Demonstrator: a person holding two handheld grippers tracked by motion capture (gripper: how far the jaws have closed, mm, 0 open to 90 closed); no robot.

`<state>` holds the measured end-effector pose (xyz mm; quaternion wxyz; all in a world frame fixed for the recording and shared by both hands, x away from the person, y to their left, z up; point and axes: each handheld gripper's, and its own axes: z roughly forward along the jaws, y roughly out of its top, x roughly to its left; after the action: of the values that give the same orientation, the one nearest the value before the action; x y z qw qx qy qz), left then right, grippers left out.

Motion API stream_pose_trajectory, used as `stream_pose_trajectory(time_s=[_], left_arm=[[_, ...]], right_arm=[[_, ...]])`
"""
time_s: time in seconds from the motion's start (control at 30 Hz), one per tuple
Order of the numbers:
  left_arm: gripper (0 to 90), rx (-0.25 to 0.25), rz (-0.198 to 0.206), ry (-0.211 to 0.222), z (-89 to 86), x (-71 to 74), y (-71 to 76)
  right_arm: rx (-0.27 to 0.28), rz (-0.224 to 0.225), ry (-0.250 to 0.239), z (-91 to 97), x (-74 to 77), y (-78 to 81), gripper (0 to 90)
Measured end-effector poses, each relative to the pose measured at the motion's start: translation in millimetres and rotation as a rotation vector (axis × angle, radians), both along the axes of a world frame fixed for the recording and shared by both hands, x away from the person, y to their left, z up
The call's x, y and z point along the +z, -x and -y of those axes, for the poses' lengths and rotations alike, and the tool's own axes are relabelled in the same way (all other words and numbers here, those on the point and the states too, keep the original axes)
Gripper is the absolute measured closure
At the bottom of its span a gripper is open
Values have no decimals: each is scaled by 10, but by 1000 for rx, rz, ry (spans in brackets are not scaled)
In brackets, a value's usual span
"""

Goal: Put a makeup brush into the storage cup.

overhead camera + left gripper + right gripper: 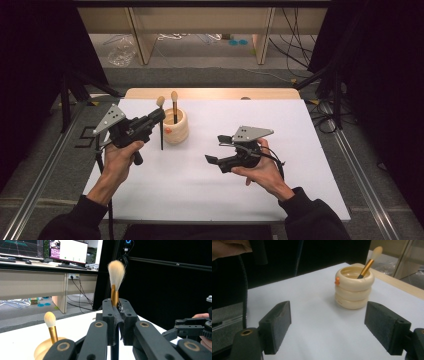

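Brush (161,122) number two is clamped upright in our left gripper (159,116), just beside the cream holder (176,128) where its twin (174,106) already stands. We should lift it above the rim, keep the handle vertical, then lower it in (bristles up). Our right gripper (214,150) hangs spread and empty over the white table (200,190). Desks and monitors (68,251) lie beyond.

Lower handle of the clamped brush (116,275) hidden behind the left gripper (117,315), foot of the second brush (368,263) sunk, probably, inside the holder (353,293).
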<state>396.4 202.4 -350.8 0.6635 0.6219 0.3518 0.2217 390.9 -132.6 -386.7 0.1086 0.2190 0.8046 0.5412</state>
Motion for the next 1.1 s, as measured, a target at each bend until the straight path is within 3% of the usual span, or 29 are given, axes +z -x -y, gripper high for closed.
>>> stream_pose_trajectory(time_s=[0.2, 0.23, 0.3, 0.33, 0.47, 0.6, 0.67, 0.7, 0.73, 0.8, 0.83, 0.9, 1.1], left_arm=[[846, 5, 5, -1, -9, -4, -54], [846, 8, 2, 4, -7, -4, -60], [845, 14, -3, 9, -8, -4, -71], [846, 15, -1, 6, -14, -3, -83], [846, 30, -23, 19, -25, 2, -101], [845, -7, -52, 75, 4, 29, -107], [846, 0, -37, 64, -11, 40, -131], [845, 37, 1, 19, -52, 47, -172], [846, 37, 13, 17, -57, 53, -189], [846, 43, 14, 18, -61, 63, -210], [846, 43, 16, 20, -62, 67, -222], [846, 47, 16, 23, -67, 74, -240], [846, 63, 17, 32, -95, 91, -309]], right_arm=[[-37, 11, -43, 115, -35, 29, 210], [-33, -6, -45, 131, -46, 43, 210], [-45, 11, -45, 155, -64, 55, 210], [-43, -3, -35, 164, -65, 68, 208], [-56, 20, -35, 202, -74, 94, 208], [-76, 0, -44, 261, -119, 112, 200], [-83, 0, -58, 290, -136, 115, 195], [-90, -3, -44, 312, -129, 124, 195], [-99, 8, -62, 321, -137, 127, 197], [-95, -1, -69, 342, -149, 137, 197], [-104, 19, -65, 358, -154, 133, 197], [-104, -4, -57, 383, -157, 145, 199], [-114, -5, -57, 408, -193, 168, 206]])
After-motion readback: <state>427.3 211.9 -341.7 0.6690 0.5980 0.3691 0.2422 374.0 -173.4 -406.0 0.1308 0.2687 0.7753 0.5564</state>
